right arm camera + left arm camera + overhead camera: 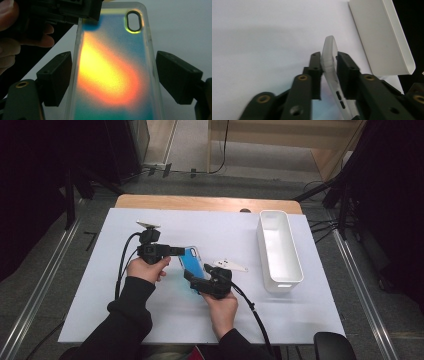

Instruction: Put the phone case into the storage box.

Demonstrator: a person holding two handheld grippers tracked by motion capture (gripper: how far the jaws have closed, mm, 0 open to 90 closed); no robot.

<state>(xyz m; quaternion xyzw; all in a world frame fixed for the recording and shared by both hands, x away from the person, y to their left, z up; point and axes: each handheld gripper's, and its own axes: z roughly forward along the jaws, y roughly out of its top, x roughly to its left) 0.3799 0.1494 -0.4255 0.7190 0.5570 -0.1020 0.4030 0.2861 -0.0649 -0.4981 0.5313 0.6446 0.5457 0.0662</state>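
Grips the iridescent phone case across its width with the right gripper, jaws set against both long edges. Pinches its far end in the narrow left gripper, pads on front and back. Holds it just above the table, left of the white bin.

Probably a lab: a white-covered table ringed by black stands, floor rails and cables.

High cam overhead facing fwd/down, both claw cams close-up, all share phone case.
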